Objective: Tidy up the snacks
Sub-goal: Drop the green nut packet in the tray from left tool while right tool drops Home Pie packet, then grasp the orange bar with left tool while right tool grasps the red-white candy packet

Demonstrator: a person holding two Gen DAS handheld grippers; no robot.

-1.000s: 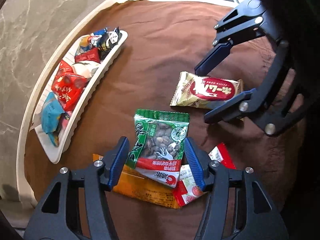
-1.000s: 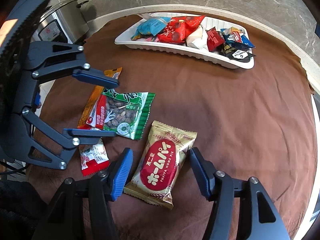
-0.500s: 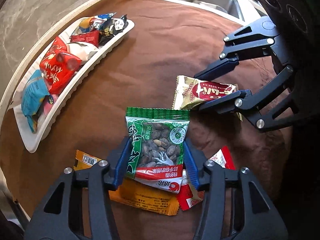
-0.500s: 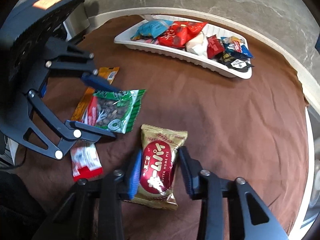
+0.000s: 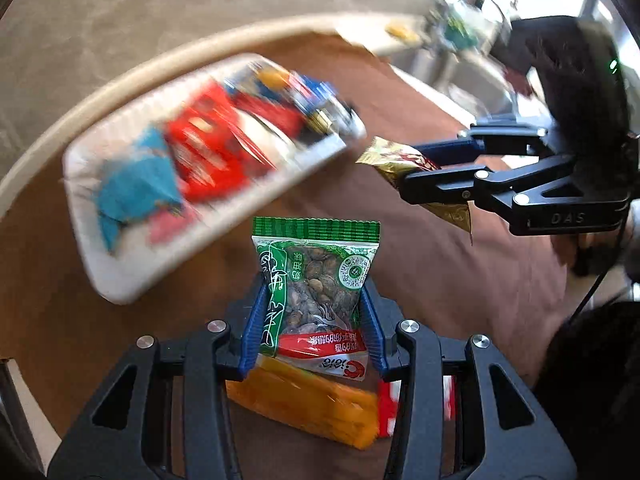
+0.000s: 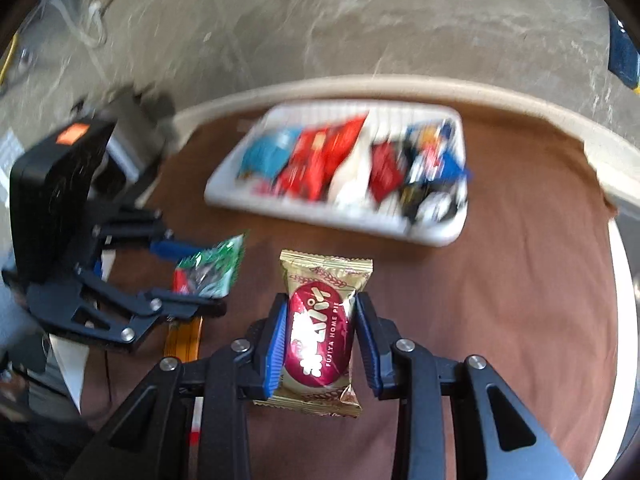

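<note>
Now your left gripper (image 5: 314,320) has just closed its blue pads on the green nut packet (image 5: 316,288), which stands upright between them above the orange packet (image 5: 308,404) and a red-and-white packet (image 5: 387,412) on the brown cloth (image 5: 460,280). Your right gripper (image 6: 320,340) is clamped on the gold pie packet (image 6: 320,332), its jaws pressing both sides. Farther off, the white tray (image 6: 436,232) holds blurred blue, red, white and dark snacks. Beyond the table's pale rim (image 6: 400,82) lies a marbled floor (image 6: 320,20).
</note>
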